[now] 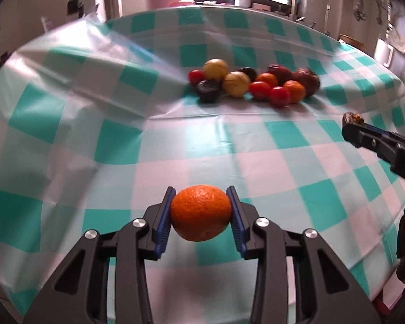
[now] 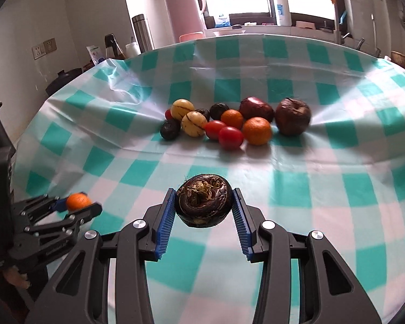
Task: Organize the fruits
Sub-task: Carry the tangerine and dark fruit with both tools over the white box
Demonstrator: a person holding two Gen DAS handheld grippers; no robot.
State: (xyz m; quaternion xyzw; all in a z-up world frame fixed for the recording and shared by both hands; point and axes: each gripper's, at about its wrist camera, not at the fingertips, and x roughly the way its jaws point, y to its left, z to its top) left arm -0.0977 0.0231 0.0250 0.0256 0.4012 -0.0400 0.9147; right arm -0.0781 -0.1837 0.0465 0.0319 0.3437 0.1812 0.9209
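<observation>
My left gripper (image 1: 201, 197) is shut on an orange (image 1: 201, 212) and holds it above the near part of the checked tablecloth (image 1: 121, 140). It also shows in the right wrist view (image 2: 79, 202) at the far left. My right gripper (image 2: 203, 194) is shut on a dark wrinkled brown fruit (image 2: 203, 201); it shows in the left wrist view (image 1: 351, 124) at the right edge. A pile of fruit (image 2: 229, 124) lies in the table's middle: yellow fruits, tomatoes, oranges, dark fruits, a large brown one (image 2: 293, 120).
Beyond the table's far edge stand a pink thermos (image 2: 185, 10), a steel flask (image 2: 143, 32), a white bottle (image 2: 282, 6) on the window sill and other clutter. The tablecloth has creases at the left (image 2: 121, 86).
</observation>
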